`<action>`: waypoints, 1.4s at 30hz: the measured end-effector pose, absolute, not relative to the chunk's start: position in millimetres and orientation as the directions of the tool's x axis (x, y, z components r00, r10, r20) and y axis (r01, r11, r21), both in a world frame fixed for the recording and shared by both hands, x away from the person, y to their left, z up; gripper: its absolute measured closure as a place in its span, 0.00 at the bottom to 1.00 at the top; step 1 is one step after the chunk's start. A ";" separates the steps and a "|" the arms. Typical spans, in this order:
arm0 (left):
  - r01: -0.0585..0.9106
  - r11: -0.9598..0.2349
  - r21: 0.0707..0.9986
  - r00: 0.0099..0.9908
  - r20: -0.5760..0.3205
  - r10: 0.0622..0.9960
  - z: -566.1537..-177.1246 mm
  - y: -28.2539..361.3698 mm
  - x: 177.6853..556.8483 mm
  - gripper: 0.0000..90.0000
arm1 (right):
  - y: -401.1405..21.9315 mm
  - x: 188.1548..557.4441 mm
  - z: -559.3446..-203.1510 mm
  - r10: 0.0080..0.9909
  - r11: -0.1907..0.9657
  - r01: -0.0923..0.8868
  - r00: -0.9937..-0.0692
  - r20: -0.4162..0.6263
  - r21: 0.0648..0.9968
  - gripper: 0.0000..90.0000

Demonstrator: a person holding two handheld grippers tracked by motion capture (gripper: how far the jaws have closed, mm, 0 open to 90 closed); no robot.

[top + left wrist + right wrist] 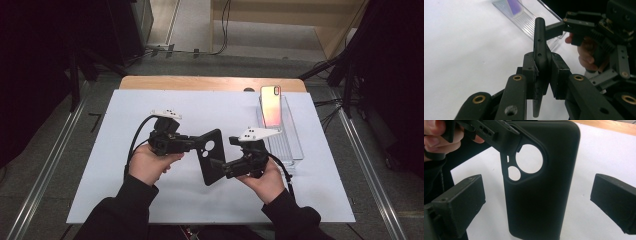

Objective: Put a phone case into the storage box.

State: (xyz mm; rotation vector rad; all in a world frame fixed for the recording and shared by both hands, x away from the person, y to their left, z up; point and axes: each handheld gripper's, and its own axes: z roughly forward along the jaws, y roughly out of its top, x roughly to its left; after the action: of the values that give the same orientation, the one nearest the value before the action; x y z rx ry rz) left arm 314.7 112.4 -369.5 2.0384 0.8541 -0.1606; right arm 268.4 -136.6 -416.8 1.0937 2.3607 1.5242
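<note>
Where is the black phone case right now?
In the high view the black phone case hangs above the white mat's middle, clamped at its camera-cutout end by the left gripper, with the open right gripper beside it.

Phone case (539,195): matt black, smooth, rubbery-looking plastic. Left gripper (541,75): matt black plastic links, brass-coloured metal bushes, coarse dull pads (557,75). Tray (292,145): clear glossy plastic, ribbed floor. Phone (271,106): glossy, iridescent back. Table cover (125,190): matt white sheet over a wood-look table edge (200,82)
</note>
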 end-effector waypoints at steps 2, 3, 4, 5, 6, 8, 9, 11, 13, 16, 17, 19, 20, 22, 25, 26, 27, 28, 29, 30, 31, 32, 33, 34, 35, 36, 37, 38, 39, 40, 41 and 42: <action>0.631 -0.357 0.688 0.746 -0.415 0.521 -369.6 111.4 314.0 0.86 | -133.7 266.2 -417.8 0.639 0.222 0.502 -0.722 0.264 0.836 0.00; 0.632 -0.358 0.687 0.744 -0.409 0.528 -369.5 110.8 313.5 0.86 | -132.6 265.8 -418.0 0.642 0.222 0.500 -0.721 0.260 0.837 0.00; 0.635 -0.355 0.686 0.740 -0.407 0.535 -369.5 110.0 313.0 0.86 | -131.1 265.2 -418.2 0.651 0.223 0.500 -0.716 0.254 0.837 0.00; 0.637 -0.349 0.687 0.736 -0.409 0.539 -369.7 109.2 312.3 0.86 | -129.5 264.9 -418.2 0.665 0.223 0.500 -0.705 0.245 0.837 0.00; 0.638 -0.349 0.687 0.735 -0.409 0.540 -369.9 108.1 311.9 0.86 | -128.0 265.0 -418.4 0.676 0.219 0.502 -0.696 0.241 0.836 0.00; 0.647 -0.343 0.681 0.727 -0.416 0.546 -369.8 105.7 310.6 0.86 | -126.0 265.7 -419.2 0.690 0.212 0.509 -0.683 0.241 0.834 0.00; 0.647 -0.340 0.683 0.726 -0.415 0.549 -369.7 105.2 310.1 0.86 | -124.7 266.4 -419.7 0.696 0.206 0.514 -0.675 0.245 0.833 0.00; 0.654 -0.330 0.681 0.716 -0.416 0.560 -369.5 103.5 309.0 0.86 | -123.1 267.2 -420.5 0.705 0.207 0.517 -0.667 0.239 0.831 0.00; 0.663 -0.320 0.677 0.708 -0.427 0.563 -369.9 102.3 308.3 0.86 | -121.8 267.5 -421.5 0.702 0.204 0.522 -0.667 0.248 0.828 0.00; 0.670 -0.312 0.674 0.700 -0.433 0.567 -371.3 100.4 307.3 0.86 | -119.7 267.7 -422.1 0.713 0.204 0.525 -0.658 0.242 0.826 0.00; 0.674 -0.311 0.670 0.698 -0.439 0.566 -371.8 99.4 307.1 0.86 | -118.8 268.0 -422.5 0.718 0.205 0.524 -0.654 0.236 0.827 0.00; 0.674 -0.314 0.669 0.700 -0.440 0.563 -372.5 97.5 306.5 0.86 | -116.9 268.8 -423.6 0.724 0.205 0.527 -0.648 0.234 0.825 0.00; 0.672 -0.317 0.669 0.702 -0.439 0.560 -372.7 96.2 306.0 0.86 | -115.8 269.1 -423.9 0.730 0.206 0.531 -0.643 0.232 0.822 0.00; 0.666 -0.324 0.672 0.708 -0.431 0.560 -372.4 95.0 305.1 0.86 | -113.6 269.9 -424.9 0.730 0.211 0.531 -0.644 0.229 0.820 0.00; 0.664 -0.323 0.675 0.709 -0.428 0.561 -372.7 94.3 304.6 0.86 | -110.5 270.7 -425.6 0.742 0.216 0.521 -0.637 0.208 0.826 0.00; 0.663 -0.324 0.675 0.709 -0.427 0.561 -372.9 94.3 304.5 0.86 | -109.9 271.1 -425.6 0.747 0.216 0.521 -0.633 0.203 0.826 0.00; 0.664 -0.323 0.674 0.709 -0.430 0.559 -373.1 94.1 304.3 0.86 | -109.4 271.5 -425.5 0.750 0.212 0.524 -0.628 0.206 0.825 0.02; 0.665 -0.320 0.675 0.708 -0.433 0.558 -373.4 93.7 303.9 0.86 | -109.6 271.8 -425.5 0.751 0.210 0.523 -0.628 0.207 0.826 0.06; 0.664 -0.320 0.676 0.709 -0.432 0.557 -373.6 93.1 303.6 0.86 | -109.8 272.1 -425.5 0.745 0.205 0.525 -0.632 0.216 0.826 0.06; 0.664 -0.321 0.676 0.709 -0.432 0.557 -373.8 92.1 303.1 0.86 | -109.6 272.3 -425.7 0.747 0.203 0.525 -0.629 0.216 0.826 0.07; 0.660 -0.326 0.677 0.712 -0.424 0.560 -373.9 91.5 302.6 0.86 | -109.3 272.4 -425.8 0.749 0.204 0.526 -0.627 0.214 0.826 0.12; 0.657 -0.327 0.680 0.715 -0.422 0.558 -374.2 91.3 302.2 0.86 | -109.6 272.2 -426.0 0.740 0.205 0.522 -0.636 0.218 0.828 0.12; 0.657 -0.329 0.679 0.715 -0.421 0.558 -374.1 91.2 302.1 0.86 | -109.7 272.1 -425.9 0.741 0.207 0.524 -0.636 0.218 0.826 0.13; 0.656 -0.327 0.680 0.715 -0.423 0.556 -374.1 91.4 302.0 0.86 | -109.5 271.6 -425.6 0.743 0.213 0.522 -0.635 0.210 0.826 0.13; 0.656 -0.326 0.681 0.716 -0.424 0.555 -373.7 91.8 302.0 0.85 | -109.7 271.4 -425.1 0.742 0.214 0.520 -0.637 0.209 0.827 0.13; 0.654 -0.325 0.683 0.718 -0.425 0.552 -373.1 91.9 301.8 0.85 | -110.1 271.1 -424.5 0.742 0.214 0.517 -0.638 0.207 0.828 0.14; 0.652 -0.323 0.687 0.718 -0.422 0.554 -372.5 91.7 301.2 0.85 | -110.3 271.0 -423.6 0.741 0.213 0.519 -0.638 0.210 0.828 0.14; 0.648 -0.323 0.690 0.721 -0.419 0.552 -371.8 91.6 300.8 0.85 | -110.6 271.2 -422.9 0.739 0.211 0.518 -0.639 0.212 0.829 0.14; 0.645 -0.323 0.693 0.724 -0.419 0.547 -371.1 91.9 300.5 0.84 | -110.9 271.1 -422.0 0.737 0.217 0.514 -0.644 0.206 0.830 0.14; 0.644 -0.325 0.693 0.728 -0.423 0.540 -370.3 92.4 300.7 0.79 | -111.0 271.0 -421.3 0.738 0.221 0.510 -0.645 0.200 0.831 0.14; 0.648 -0.327 0.688 0.728 -0.433 0.532 -369.5 92.2 300.9 0.73 | -111.4 271.1 -421.0 0.738 0.220 0.511 -0.645 0.201 0.831 0.14; 0.649 -0.330 0.686 0.729 -0.435 0.529 -368.6 92.4 301.1 0.68 | -112.1 271.4 -420.9 0.739 0.220 0.512 -0.643 0.201 0.830 0.14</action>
State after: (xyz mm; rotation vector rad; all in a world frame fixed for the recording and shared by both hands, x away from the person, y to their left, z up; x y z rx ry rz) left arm 301.1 92.4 -368.6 2.0081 0.8950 -0.1642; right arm 271.4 -112.1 -420.9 1.1847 2.2570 1.3894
